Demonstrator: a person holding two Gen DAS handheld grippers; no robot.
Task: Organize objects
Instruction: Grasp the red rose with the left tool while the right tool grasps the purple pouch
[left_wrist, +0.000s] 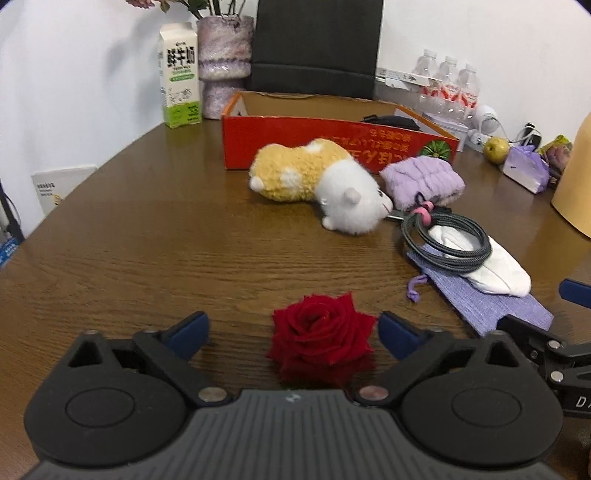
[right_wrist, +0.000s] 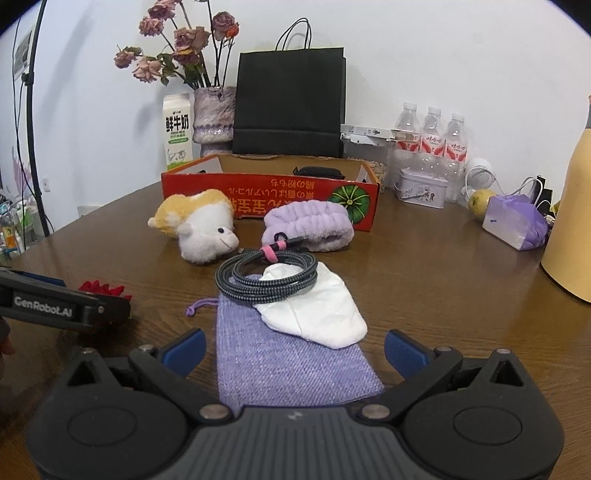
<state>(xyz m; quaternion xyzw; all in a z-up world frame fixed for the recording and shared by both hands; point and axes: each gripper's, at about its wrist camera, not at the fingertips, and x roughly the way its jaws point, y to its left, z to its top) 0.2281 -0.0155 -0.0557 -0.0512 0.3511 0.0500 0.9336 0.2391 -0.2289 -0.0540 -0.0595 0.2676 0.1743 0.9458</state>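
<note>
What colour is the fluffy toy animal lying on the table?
The plush toy is yellow-orange on its body and white on its face, clearest in the right wrist view.

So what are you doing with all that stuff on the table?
A person is tidying up with a hand-held gripper in each hand. The left hand-held gripper is open around a red rose lying on the wooden table, not pinching it yet. The right hand-held gripper is open over a purple pouch, which has a white cloth and a coiled cable on it. A plush toy and a purple headband lie by the red box.
</note>
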